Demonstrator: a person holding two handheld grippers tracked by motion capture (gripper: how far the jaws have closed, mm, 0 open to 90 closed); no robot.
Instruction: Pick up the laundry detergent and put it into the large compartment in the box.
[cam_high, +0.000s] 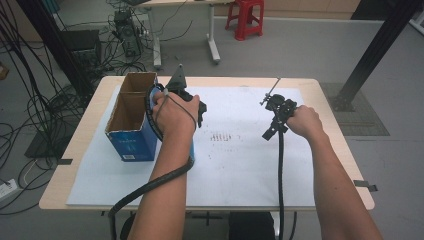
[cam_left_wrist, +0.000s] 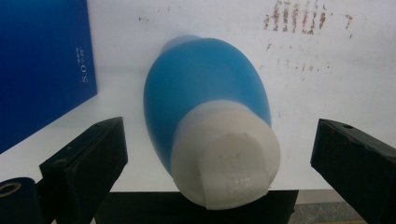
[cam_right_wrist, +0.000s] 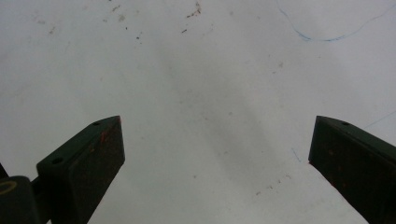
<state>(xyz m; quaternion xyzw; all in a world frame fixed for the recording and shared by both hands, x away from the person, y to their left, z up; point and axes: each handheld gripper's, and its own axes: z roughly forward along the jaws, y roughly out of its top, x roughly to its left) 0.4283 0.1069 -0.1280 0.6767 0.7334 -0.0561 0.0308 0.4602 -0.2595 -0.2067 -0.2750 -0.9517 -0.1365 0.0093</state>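
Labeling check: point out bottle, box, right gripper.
bottle (cam_left_wrist: 205, 88), left gripper view, blue body.
box (cam_high: 131, 141), high view, blue front wall.
right gripper (cam_right_wrist: 217, 154), right gripper view, midway between fingers.

A pale wooden table (cam_high: 75, 150) stands on a grey floor (cam_high: 310, 45), its top covered by a white sheet (cam_high: 240, 165) marked with faint reddish smudges near the middle. At twelve o'clock, beyond the table, a white-legged desk (cam_high: 212, 40) stands beside a red plastic stool (cam_high: 245, 17). At ten o'clock, black cables (cam_high: 30, 115) tangle around dark equipment (cam_high: 127, 32). At two o'clock a black metal post (cam_high: 375, 50) slants down to the floor. Light falls evenly.
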